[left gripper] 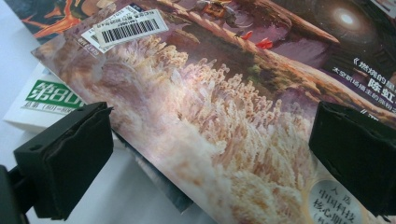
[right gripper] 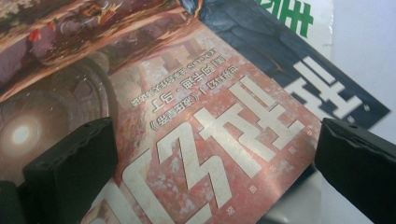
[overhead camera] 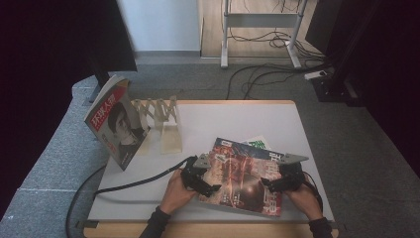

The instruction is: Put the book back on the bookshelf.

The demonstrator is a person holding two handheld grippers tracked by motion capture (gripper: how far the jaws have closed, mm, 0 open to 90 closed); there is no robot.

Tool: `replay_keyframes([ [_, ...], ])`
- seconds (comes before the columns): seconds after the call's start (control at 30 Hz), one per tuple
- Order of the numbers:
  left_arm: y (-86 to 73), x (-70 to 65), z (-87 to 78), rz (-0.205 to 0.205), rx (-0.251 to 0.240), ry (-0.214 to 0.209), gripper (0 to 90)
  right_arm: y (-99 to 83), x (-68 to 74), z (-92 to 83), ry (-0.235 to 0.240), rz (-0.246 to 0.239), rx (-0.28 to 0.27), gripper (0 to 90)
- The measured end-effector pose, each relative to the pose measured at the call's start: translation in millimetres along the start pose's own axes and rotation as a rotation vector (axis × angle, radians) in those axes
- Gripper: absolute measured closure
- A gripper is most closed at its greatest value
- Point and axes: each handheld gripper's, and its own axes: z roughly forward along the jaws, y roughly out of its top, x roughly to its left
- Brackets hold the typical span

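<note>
High view: the red magazine [overhead camera: 243, 174] lies flat between my left gripper [overhead camera: 207, 187] and right gripper [overhead camera: 270, 184], both jaws released, astride its side edges.

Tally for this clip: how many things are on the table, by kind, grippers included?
Magazines: 4, namely the top red-cover magazine, a second magazine under it, a white booklet with green print at the bottom of the pile, and a portrait magazine leaning on the rack
Wooden racks: 1, the wooden rack
Grippers: 2, the left gripper and the right gripper
Total: 7
</note>
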Motion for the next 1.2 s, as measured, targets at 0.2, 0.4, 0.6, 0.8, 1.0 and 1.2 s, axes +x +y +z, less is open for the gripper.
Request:
replay_keyframes([
  [0.2, -2.6, 1.5, -4.0, -0.005, 0.003, 0.015, 0.0, 12.0, -2.3, 10.8, 0.005, -0.002, 0.008, 0.0],
  [0.4, 2.6, 12.4, -10.4, 0.0, 0.011, 0.037, 0.0, 27.2, -2.1, 25.2, 0.027, -0.024, 0.021, 0.0],
  [0.6, 11.8, 28.1, -15.0, 0.004, 0.013, 0.047, 0.0, 42.4, 0.7, 39.5, 0.043, -0.047, 0.031, 0.0],
  [0.8, 11.1, 36.4, -6.7, 0.006, 0.047, 0.032, 0.0, 55.5, 4.4, 51.6, 0.06, -0.069, 0.043, 0.0],
  [1.0, 7.0, 34.6, -1.7, -0.006, 0.045, -0.008, 0.2, 58.9, 6.3, 54.6, 0.061, -0.081, 0.038, 0.0],
  [1.2, 3.7, 33.4, -3.1, -0.019, 0.036, -0.028, 3.4, 40.2, 8.9, 31.8, 0.034, -0.102, 0.01, 0.0],
])
